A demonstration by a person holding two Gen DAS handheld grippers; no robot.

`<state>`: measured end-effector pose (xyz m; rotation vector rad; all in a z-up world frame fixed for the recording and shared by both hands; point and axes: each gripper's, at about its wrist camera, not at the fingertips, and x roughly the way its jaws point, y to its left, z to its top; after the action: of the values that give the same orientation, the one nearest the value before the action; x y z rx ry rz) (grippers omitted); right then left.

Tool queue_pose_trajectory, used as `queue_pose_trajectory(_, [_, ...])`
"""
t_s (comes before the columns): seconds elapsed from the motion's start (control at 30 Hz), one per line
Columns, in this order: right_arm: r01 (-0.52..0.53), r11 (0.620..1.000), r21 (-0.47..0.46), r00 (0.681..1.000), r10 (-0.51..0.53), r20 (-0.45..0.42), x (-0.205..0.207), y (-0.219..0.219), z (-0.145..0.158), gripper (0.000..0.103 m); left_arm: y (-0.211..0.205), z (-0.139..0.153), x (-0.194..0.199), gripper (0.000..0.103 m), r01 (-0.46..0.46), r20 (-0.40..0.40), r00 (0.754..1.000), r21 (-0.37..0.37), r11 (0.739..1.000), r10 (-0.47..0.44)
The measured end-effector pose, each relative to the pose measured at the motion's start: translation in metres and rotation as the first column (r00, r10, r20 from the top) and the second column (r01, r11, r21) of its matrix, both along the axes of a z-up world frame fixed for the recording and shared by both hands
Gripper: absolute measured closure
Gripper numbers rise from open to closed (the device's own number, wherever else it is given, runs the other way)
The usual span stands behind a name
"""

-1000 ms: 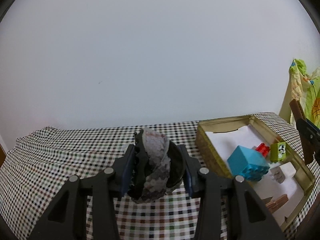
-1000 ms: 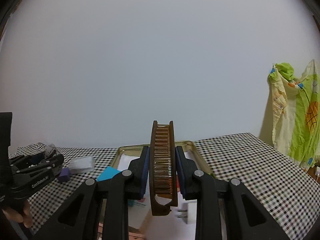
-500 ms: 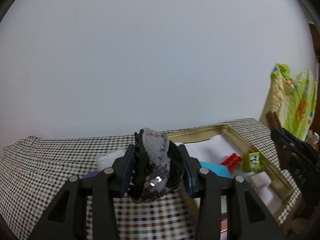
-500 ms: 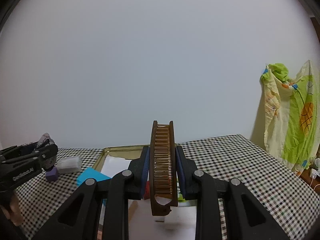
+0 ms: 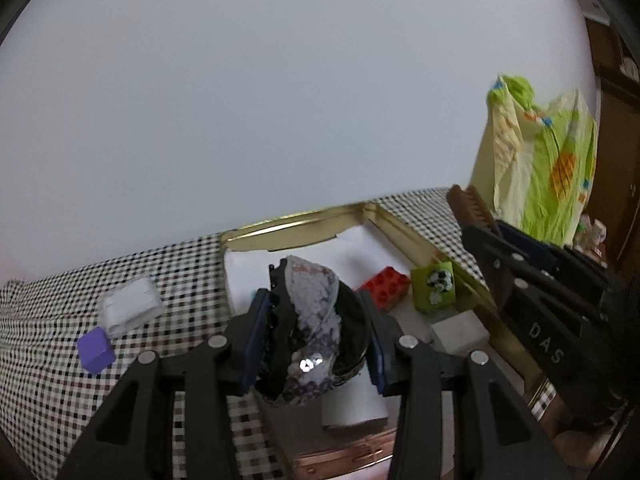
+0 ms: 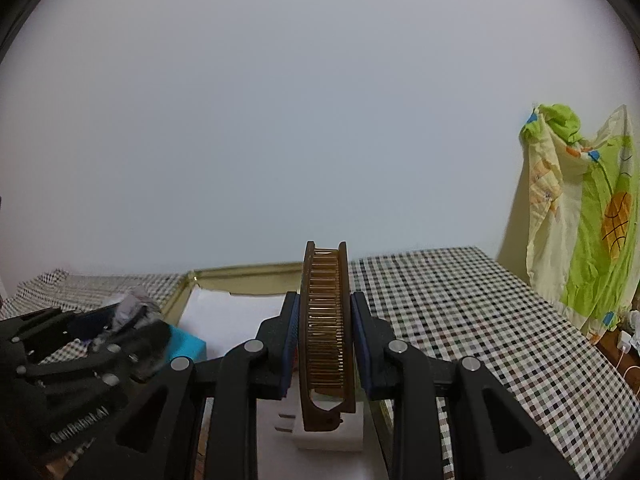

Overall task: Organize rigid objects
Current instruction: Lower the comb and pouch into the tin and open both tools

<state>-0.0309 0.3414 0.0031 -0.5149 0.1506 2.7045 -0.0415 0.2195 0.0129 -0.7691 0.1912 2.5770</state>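
Both grippers are clamped: left gripper point(image 5: 316, 332) on a clip point(image 5: 310, 320), right gripper point(image 6: 325, 344) on an upright comb point(image 6: 326, 344), tray point(image 5: 404, 236) probably right below both.

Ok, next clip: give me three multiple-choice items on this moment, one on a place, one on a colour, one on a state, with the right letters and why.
1. Where does the purple cube sit?
A. inside the gold tray
B. on the checked cloth, left of the tray
C. between the right hand-held gripper's fingers

2. What colour is the studded brick beside the green block?
A. red
B. yellow
C. white

3. What is the right hand-held gripper doing?
A. open, holding nothing
B. shut on the brown comb
C. shut on the white plug adapter

Answers:
1 B, the cube lies on the checked cloth by a white packet, outside the gold tray.
2 A, its studs and sides show red.
3 B, both pads press the comb's sides, which stands upright between them.
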Motion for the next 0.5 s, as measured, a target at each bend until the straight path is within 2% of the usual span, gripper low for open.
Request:
queue_pose_trajectory(0.37, [-0.025,1.0,-0.008,0.996,0.026,0.09,-0.014,-0.004,-0.012,0.075,0.011,-0.011,-0.019,0.061,0.008,0.117,0.993,-0.017,1.0,-0.006])
queue_pose_trajectory(0.5, [-0.025,1.0,-0.015,0.992,0.027,0.124,-0.02,-0.002,-0.017,0.075,0.009,-0.013,-0.019,0.061,-0.01,0.11,0.994,-0.05,0.999,0.016])
